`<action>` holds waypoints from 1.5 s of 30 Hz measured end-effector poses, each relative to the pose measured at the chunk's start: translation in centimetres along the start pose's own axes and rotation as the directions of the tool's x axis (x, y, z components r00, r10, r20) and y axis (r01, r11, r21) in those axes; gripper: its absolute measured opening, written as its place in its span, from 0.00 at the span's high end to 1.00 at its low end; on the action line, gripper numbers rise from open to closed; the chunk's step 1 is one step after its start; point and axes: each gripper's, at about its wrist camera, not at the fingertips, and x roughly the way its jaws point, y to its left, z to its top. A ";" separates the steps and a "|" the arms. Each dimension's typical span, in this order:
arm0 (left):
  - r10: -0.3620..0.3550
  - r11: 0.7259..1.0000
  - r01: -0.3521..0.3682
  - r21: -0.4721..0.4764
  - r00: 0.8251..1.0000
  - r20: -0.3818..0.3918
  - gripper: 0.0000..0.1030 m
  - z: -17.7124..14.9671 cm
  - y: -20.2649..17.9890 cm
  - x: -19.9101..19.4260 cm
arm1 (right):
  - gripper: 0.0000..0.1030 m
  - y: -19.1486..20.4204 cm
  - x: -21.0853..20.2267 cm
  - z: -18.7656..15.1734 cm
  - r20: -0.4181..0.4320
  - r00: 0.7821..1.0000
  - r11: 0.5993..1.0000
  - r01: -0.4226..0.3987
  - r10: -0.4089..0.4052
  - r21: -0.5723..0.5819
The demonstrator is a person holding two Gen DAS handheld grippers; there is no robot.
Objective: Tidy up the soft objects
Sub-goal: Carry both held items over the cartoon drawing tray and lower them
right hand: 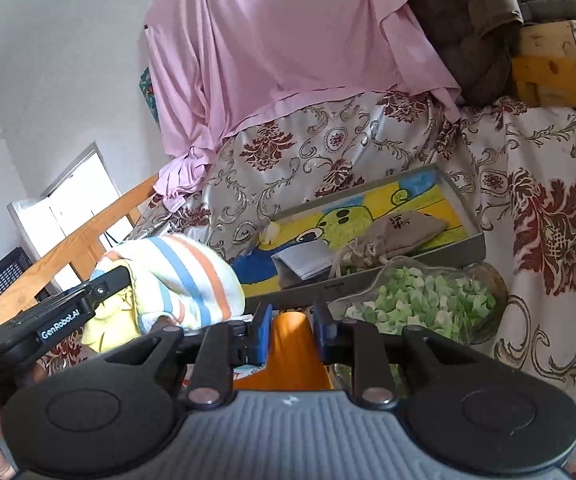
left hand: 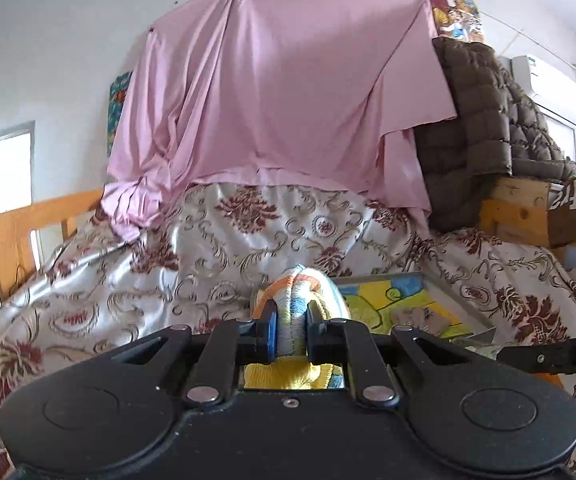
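Left gripper (left hand: 291, 334) is clamped hard on the striped towel (left hand: 301, 292), a bunched white roll with orange, blue and yellow bands, sitting low centre of the left wrist view. In the right wrist view it hangs at lower left, beside the grey tray (right hand: 463, 250). Right gripper (right hand: 289, 334) pinches an orange cloth (right hand: 288, 354), possibly a folded rag.

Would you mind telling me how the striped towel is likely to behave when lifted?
The striped towel is probably floppy: it bunches and folds where the left gripper pinches it. It looks light, sagging only loosely. Its terry weave likely resists slipping.
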 end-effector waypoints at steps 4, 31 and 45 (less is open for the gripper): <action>-0.001 1.000 0.001 0.000 1.000 0.005 0.86 0.0 0.2 0.5 | 0.76 0.3 0.8 0.8 0.013 1.000 1.000 -0.001 0.001 -0.005; -0.039 0.999 0.035 -0.022 0.979 -0.201 0.86 1.8 -3.5 19.3 | 0.75 -8.7 16.1 8.3 0.015 0.991 0.939 0.119 -0.131 0.323; -0.043 0.999 0.046 0.003 0.949 -0.312 0.80 -0.3 -3.0 19.8 | 0.68 -7.4 18.9 7.2 -0.064 0.985 0.961 0.171 -0.161 0.217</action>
